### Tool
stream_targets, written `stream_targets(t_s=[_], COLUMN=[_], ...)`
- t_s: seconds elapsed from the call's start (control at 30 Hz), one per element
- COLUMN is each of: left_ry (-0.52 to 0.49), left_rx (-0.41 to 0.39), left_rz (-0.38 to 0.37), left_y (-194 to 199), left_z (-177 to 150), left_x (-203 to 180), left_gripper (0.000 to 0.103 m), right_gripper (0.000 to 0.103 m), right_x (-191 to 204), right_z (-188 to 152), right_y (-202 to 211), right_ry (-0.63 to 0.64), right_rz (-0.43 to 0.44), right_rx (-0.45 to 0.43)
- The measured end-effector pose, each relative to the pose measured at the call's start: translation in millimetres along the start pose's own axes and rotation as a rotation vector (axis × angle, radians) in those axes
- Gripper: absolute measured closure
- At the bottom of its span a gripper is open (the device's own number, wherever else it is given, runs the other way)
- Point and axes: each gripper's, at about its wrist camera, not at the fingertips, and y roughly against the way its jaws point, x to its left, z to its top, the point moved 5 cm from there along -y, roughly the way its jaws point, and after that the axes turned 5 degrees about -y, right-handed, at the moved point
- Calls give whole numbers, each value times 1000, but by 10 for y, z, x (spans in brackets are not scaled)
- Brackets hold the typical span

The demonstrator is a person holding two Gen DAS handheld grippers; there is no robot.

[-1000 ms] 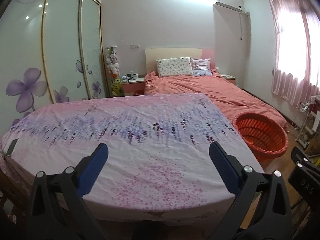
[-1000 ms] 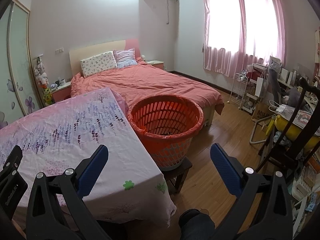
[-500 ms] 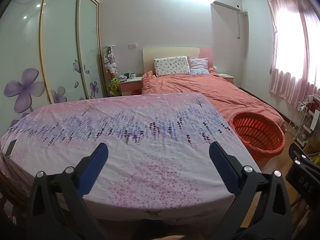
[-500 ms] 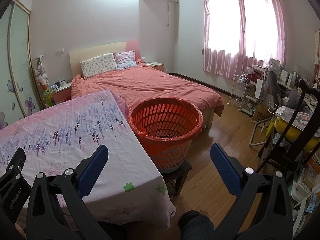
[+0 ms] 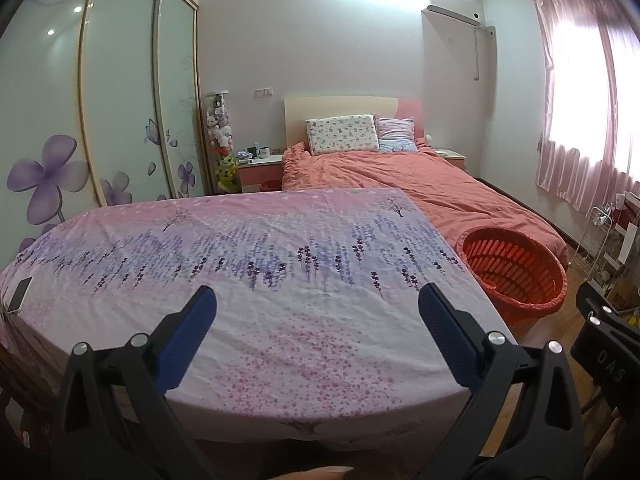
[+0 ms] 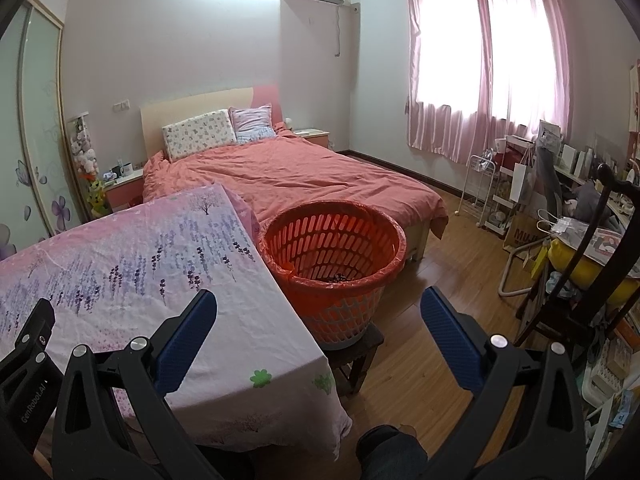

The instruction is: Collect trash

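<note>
Left wrist view looks across a counter (image 5: 280, 280) draped in a pink cloth printed with purple flowers, and the left claw (image 5: 316, 300) hangs above its near edge with both blue pads spread wide and nothing between them. The right claw (image 6: 318, 304) is likewise wide apart and empty, held off the counter's corner and aimed toward the orange basket (image 6: 334, 256), which sits on a low dark stool (image 6: 356, 348) just beside the counter, between it and the bed (image 6: 304, 176). That spot puts the basket within easy reach for drops from the cloth, and a red liner is folded over its rim; a small dark heap lies at the bottom, too indistinct to name. No loose trash shows anywhere on the cloth, so the collecting looks finished or nearly so, judging by the bare surface. A phone (image 5: 19, 294) lies at the far left edge of the counter and is probably not meant for the basket. Around the room are a sliding wardrobe (image 5: 120, 100) with flower decals, a nightstand (image 5: 260, 170), pink curtains (image 6: 480, 60), and cluttered shelves and a chair on the right, none of them blocking the path from counter to basket.
</note>
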Motion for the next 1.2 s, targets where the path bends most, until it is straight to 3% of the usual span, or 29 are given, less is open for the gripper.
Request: stream_targets(t_s=[1.2], left_ry=[7], left_rx=[7], left_rz=[-3], left_y=[-11], left_z=[-11], left_x=[4], left_gripper=[4], right_gripper=[2], right_x=[9], right_z=[-22], right_y=[-17], right_ry=[3], right_rz=[-1], right_rx=[7])
